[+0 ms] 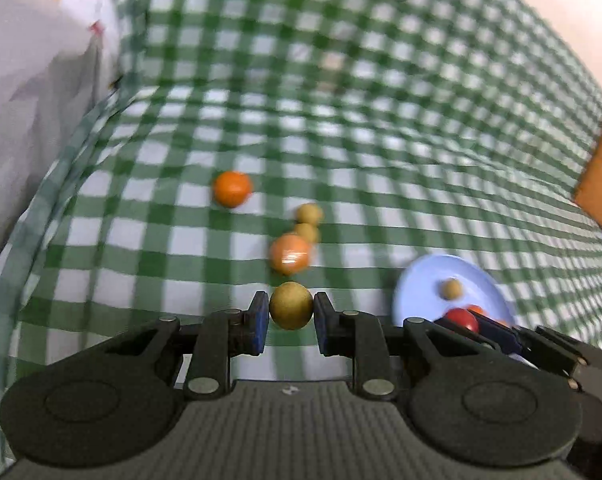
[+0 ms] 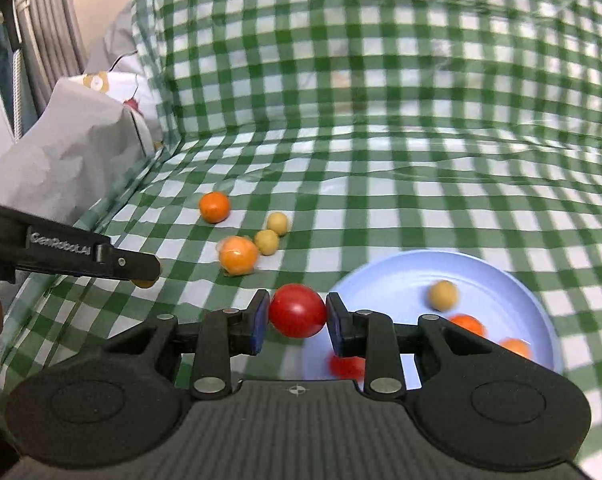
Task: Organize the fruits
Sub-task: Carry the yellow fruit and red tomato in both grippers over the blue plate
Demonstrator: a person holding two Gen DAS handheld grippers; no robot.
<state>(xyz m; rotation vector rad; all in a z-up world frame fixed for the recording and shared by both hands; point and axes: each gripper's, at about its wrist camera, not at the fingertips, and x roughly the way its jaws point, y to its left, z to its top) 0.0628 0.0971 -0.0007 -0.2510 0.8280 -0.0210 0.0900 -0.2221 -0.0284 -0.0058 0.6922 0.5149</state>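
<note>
Holding a tan ball-shaped fruit between its blue pads, the left hand-held gripper is seen at lower centre of the left wrist view, jaws closed to the fruit's width. In the right wrist view, the right hand-held gripper is likewise closed on a red fruit at lower centre, poised at the near left rim of a pale blue plate in the lower right.

Part of the sorting is judged done: on the plate a tan fruit, two orange fruits and a blurred red one are already gathered. Left to collect, on the green-checked cloth at mid-left of the frame, are an orange fruit, a second wrapped orange fruit and two small tan fruits close beside it. Both held fruits are not yet set down, so roughly half the work appears to remain.
</note>
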